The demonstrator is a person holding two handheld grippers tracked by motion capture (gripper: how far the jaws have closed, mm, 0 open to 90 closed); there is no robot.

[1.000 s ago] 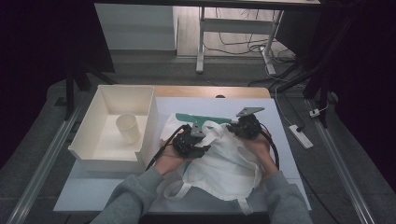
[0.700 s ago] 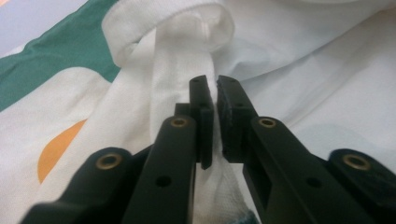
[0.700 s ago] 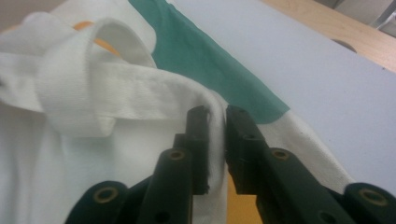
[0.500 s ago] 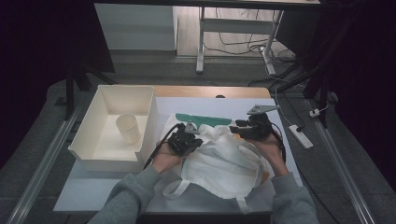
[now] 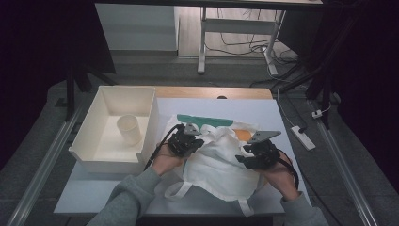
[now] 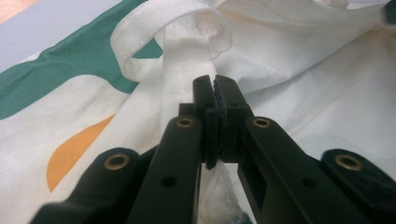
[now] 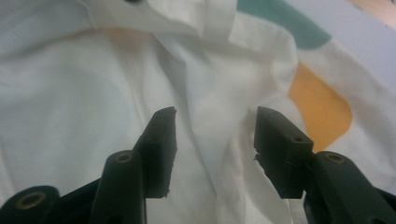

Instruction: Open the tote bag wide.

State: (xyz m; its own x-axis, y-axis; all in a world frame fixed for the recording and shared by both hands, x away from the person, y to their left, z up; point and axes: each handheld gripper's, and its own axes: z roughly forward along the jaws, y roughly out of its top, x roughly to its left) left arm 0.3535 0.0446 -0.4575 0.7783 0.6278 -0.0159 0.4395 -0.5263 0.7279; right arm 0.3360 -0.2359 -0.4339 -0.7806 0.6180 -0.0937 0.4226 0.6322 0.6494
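in the high view, a white cloth tote bag (image 5: pixel 221 165) lies crumpled at the lower middle of the frame on the pale counter (image 5: pixel 94 200), its green and orange print showing along its upper edge. the left claw (image 5: pixel 187 142) sits at the bag's upper left edge, held by a hand in a grey sleeve (image 5: pixel 127 202) that comes up from the bottom. the right claw (image 5: pixel 256 155) rests over the bag's right side, right of centre. at the left of the frame a white open box (image 5: pixel 84 150) stands on the counter, just beside the bag, with a white cup (image 5: pixel 129 129) upright inside it. a white power strip (image 5: pixel 302 137) lies on the floor at the right, well apart from the bag.

in the left gripper view, the left claw (image 6: pixel 215 86) is pinched tight on a fold of the bag's white fabric at the middle of the frame, and cloth also shows below between the arms. a looped white handle strap (image 6: pixel 140 32) curls at the upper middle, with the green band at the left and an orange patch at the lower left.

in the right gripper view, the right claw (image 7: pixel 215 126) stands moderately wide, its jaws having just been opening; creased white fabric lies behind the gap, and the pads press on nothing. the orange patch sits at the right of the frame, the green at the top.
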